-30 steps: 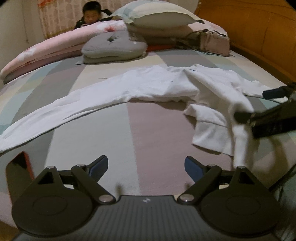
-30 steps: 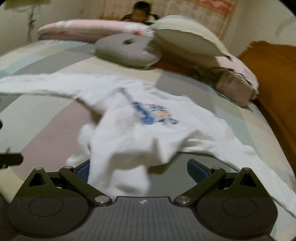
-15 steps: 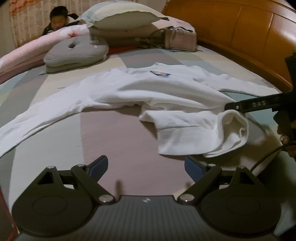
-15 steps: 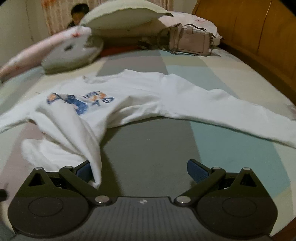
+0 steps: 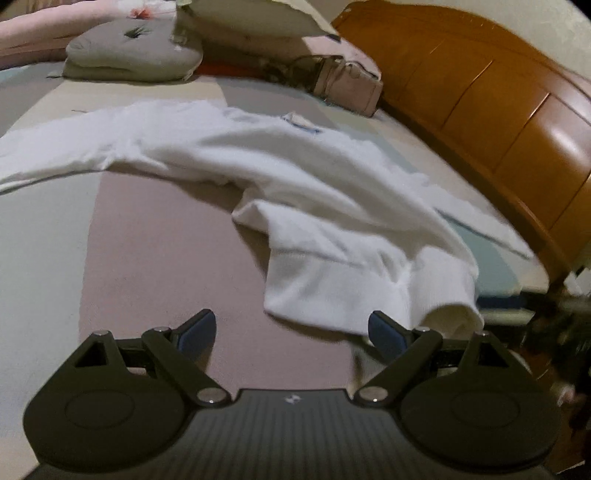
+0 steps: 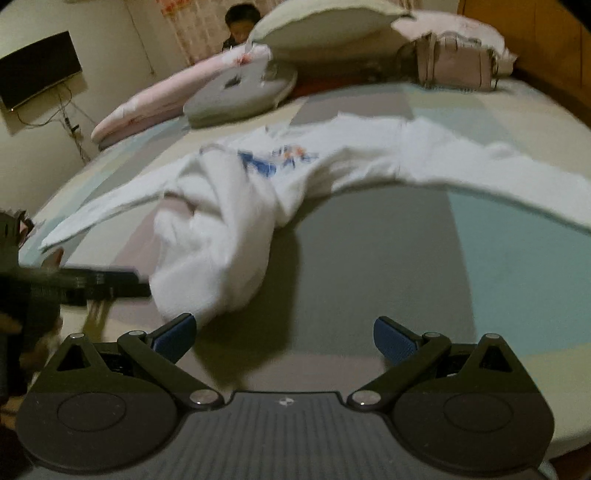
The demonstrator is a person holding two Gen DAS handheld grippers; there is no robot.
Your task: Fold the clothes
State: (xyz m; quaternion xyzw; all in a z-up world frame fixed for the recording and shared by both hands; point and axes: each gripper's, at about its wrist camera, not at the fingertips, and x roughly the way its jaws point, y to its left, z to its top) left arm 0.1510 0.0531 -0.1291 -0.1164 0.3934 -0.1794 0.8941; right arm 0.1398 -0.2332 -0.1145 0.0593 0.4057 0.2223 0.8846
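A white long-sleeved sweatshirt (image 5: 295,177) lies across the striped bed, sleeves spread and lower part bunched up. In the right wrist view its blue print (image 6: 258,164) faces up. My left gripper (image 5: 290,330) is open and low over the sheet. The ribbed hem (image 5: 332,295) lies just ahead of it, one rolled corner beside the right pad (image 5: 384,332). My right gripper (image 6: 284,339) is also open, nothing between its fingers. The bunched cloth (image 6: 214,266) ends just beyond its left pad (image 6: 173,338). The left gripper's finger (image 6: 96,282) shows as a dark bar touching that bunch.
A grey cushion (image 5: 133,51), pillows (image 6: 325,26) and a beige handbag (image 5: 351,86) sit at the far side of the bed. A wooden headboard (image 5: 498,110) runs along the right. A person (image 6: 240,22) is behind the pillows. A dark screen (image 6: 37,79) hangs on the wall.
The cloth that draped over my right gripper has slid off and now lies on the bed beyond its left pad. Both grippers have swung and dropped lower, and the left one has come closer to the hem.
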